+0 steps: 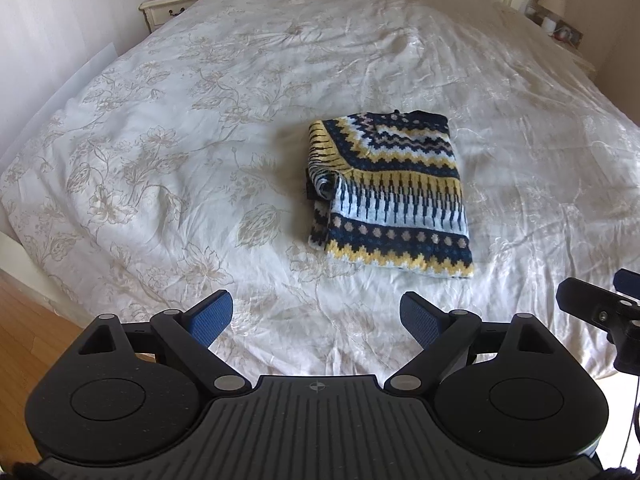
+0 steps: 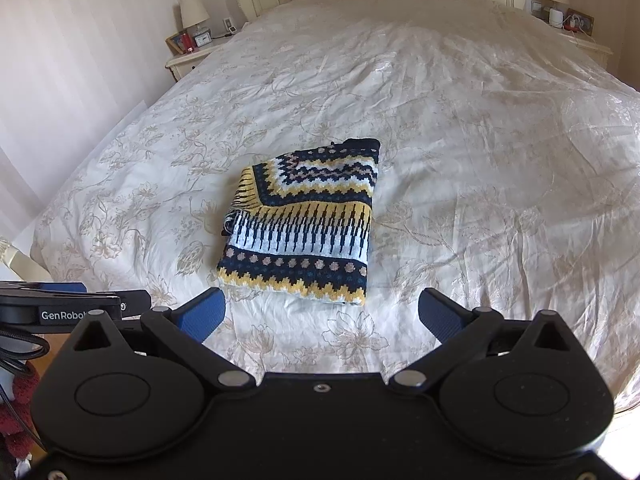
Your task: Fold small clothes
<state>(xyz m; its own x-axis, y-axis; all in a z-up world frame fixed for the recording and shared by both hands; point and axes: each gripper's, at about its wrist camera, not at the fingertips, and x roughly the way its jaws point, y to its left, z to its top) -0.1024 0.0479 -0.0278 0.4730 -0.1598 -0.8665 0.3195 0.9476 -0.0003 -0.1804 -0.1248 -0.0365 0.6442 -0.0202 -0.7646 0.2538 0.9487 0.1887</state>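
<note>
Hovering, both claws spread, empty | left gripper (image 1: 317,318), right gripper (image 2: 322,312) near bed's foot | patterned knit sweater (image 2: 304,224) folded mid-duvet (image 2: 480,160) | judged nearly done; tuck loose left-edge roll, press flat.

The only readable lettering is "GenRobo", cut off, in white on the black body of the left gripper (image 2: 116,300), seen at the left edge of the right wrist view, beside the bed (image 2: 480,120).
</note>
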